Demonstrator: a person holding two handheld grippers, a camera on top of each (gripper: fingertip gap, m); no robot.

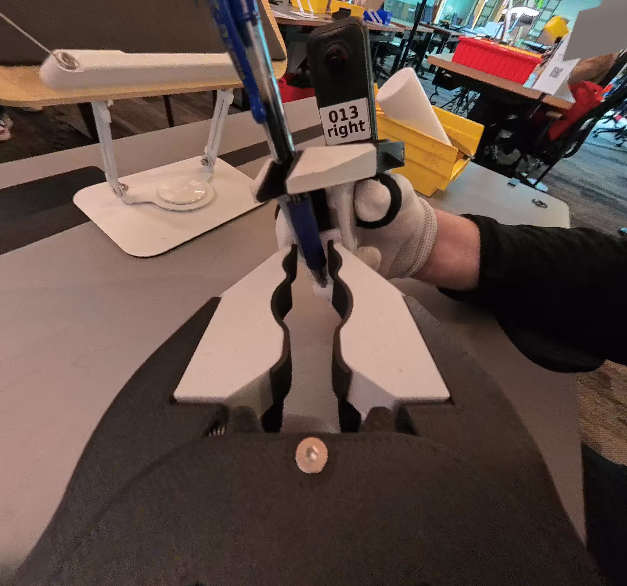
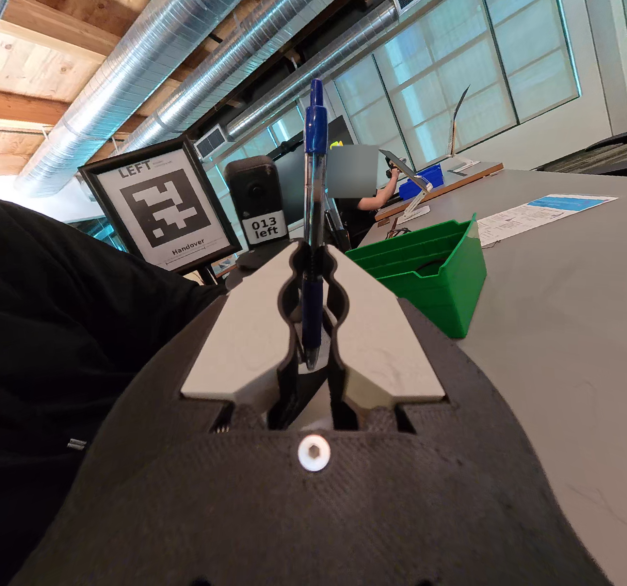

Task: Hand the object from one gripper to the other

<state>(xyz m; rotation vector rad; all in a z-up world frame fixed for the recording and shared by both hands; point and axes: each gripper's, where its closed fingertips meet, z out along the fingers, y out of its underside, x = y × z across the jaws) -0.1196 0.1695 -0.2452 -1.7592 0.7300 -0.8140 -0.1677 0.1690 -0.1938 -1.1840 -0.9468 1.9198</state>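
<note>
A blue pen [image 1: 305,230] with a clear barrel stands nearly upright, tip down. My right gripper [image 1: 283,171], held by a white-gloved hand [image 1: 400,227], is shut on it at mid-barrel. In the right wrist view the right gripper [image 2: 312,252] pinches the pen [image 2: 314,128] at the fingertips, with its blue grip hanging between the fingers. My left gripper [image 1: 312,252] is open. The pen's lower tip sits between its fingertips, and neither finger presses on it.
A white stand [image 1: 152,217] carrying a wooden board is on the grey table [image 1: 84,315] at the left. A yellow bin [image 1: 427,159] with a white roll [image 1: 410,105] is behind the right gripper. A green bin [image 2: 424,278], a paper sheet [image 2: 543,213] and a framed sign [image 2: 159,206] show too. Across from one pair of fingers to the other is roughly 6 centimeters.
</note>
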